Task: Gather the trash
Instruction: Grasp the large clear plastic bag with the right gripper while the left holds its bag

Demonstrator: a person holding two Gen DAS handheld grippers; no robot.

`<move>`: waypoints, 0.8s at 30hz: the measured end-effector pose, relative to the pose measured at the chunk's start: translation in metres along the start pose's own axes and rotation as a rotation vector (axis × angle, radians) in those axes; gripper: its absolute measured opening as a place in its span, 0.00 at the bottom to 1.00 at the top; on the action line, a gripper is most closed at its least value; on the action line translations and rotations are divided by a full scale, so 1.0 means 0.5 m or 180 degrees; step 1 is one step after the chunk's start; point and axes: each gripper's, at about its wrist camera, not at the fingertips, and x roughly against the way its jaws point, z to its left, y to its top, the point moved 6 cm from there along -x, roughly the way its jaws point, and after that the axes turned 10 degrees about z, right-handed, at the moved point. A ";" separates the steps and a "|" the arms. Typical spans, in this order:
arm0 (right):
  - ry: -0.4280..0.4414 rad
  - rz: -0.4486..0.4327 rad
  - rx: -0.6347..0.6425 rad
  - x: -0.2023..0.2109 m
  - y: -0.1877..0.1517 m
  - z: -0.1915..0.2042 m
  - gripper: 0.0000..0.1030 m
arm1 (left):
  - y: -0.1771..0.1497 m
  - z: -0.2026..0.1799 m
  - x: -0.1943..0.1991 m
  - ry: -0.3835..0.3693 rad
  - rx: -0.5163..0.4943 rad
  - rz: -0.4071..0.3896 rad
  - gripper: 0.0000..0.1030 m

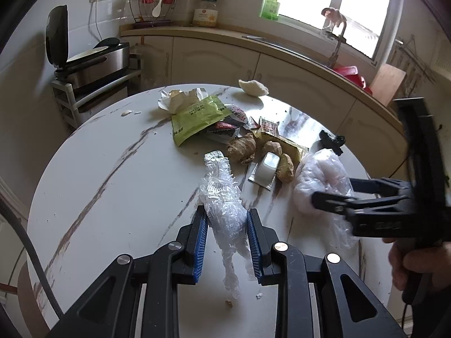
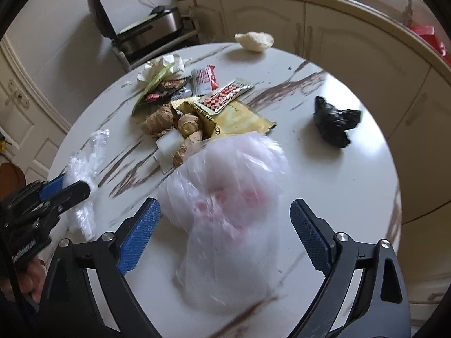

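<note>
The left hand-held gripper [image 1: 227,235] pinches a crinkled clear wrapper [image 1: 222,197], lifting it off the table [image 1: 112,169] for collection. The right hand-held gripper [image 2: 225,233] stands spread around a loose translucent bag [image 2: 225,197], its pads clear of it, likely the catch-all for the trash.

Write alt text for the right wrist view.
The right gripper hangs open over a translucent plastic bag on a round marble-patterned table, pads clear of it. Beyond lie ginger pieces, snack wrappers and a crumpled black bag; the left gripper clamps crinkled clear plastic.
</note>
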 end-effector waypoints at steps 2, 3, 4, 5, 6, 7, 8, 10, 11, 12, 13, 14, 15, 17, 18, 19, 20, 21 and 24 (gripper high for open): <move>0.0001 0.0058 0.0027 -0.017 -0.001 0.010 0.74 | -0.002 -0.004 0.001 0.0005 -0.0009 0.0007 0.23; 0.0055 0.0034 0.0047 -0.018 -0.002 0.017 0.64 | -0.003 -0.006 0.002 0.0012 -0.0017 0.0011 0.23; 0.0064 0.0018 0.0070 -0.019 -0.003 0.022 0.62 | -0.003 -0.005 0.002 0.0014 -0.0024 0.0015 0.23; -0.0007 -0.0019 0.0124 -0.016 -0.005 0.028 0.61 | -0.004 -0.008 0.003 0.0017 -0.0029 0.0016 0.23; -0.0043 -0.0035 0.0169 -0.013 -0.007 0.033 0.59 | -0.003 -0.009 0.003 0.0017 -0.0033 0.0015 0.23; -0.0069 -0.0047 0.0203 -0.010 -0.009 0.038 0.57 | -0.003 -0.010 0.003 0.0014 -0.0035 0.0012 0.23; -0.0088 -0.0064 0.0229 -0.005 -0.012 0.040 0.55 | -0.003 -0.014 0.005 0.0010 -0.0038 0.0006 0.23; -0.0089 -0.0084 0.0257 0.002 -0.015 0.043 0.53 | -0.003 -0.019 0.009 0.0007 -0.0052 -0.0004 0.23; -0.0104 -0.0096 0.0269 0.006 -0.019 0.044 0.53 | -0.004 -0.024 0.012 0.0007 -0.0061 -0.0010 0.23; -0.0105 -0.0115 0.0280 0.011 -0.023 0.044 0.53 | -0.004 -0.026 0.014 0.0007 -0.0068 -0.0015 0.23; -0.0086 -0.0132 0.0282 0.016 -0.027 0.044 0.52 | -0.005 -0.032 0.018 0.0009 -0.0082 -0.0021 0.23; -0.0066 -0.0158 0.0270 0.025 -0.033 0.044 0.52 | -0.007 -0.033 0.020 0.0011 -0.0092 -0.0025 0.23; -0.0057 -0.0181 0.0254 0.032 -0.037 0.041 0.52 | -0.009 -0.039 0.023 0.0011 -0.0105 -0.0029 0.23; -0.0009 -0.0233 0.0217 0.049 -0.048 0.034 0.52 | -0.012 -0.049 0.029 0.0004 -0.0137 -0.0036 0.23; 0.0011 -0.0253 0.0203 0.058 -0.053 0.032 0.52 | -0.013 -0.053 0.033 -0.0002 -0.0153 -0.0040 0.23; 0.0026 -0.0277 0.0191 0.067 -0.058 0.028 0.52 | -0.015 -0.062 0.037 -0.0012 -0.0179 -0.0048 0.23; 0.0038 -0.0308 0.0170 0.079 -0.066 0.022 0.52 | -0.016 -0.068 0.040 -0.0021 -0.0195 -0.0054 0.23; 0.0042 -0.0334 0.0151 0.090 -0.072 0.017 0.52 | -0.017 -0.077 0.044 -0.0044 -0.0219 -0.0066 0.23; 0.0054 -0.0429 0.0091 0.128 -0.092 -0.004 0.52 | -0.021 -0.110 0.053 -0.0061 -0.0308 -0.0078 0.23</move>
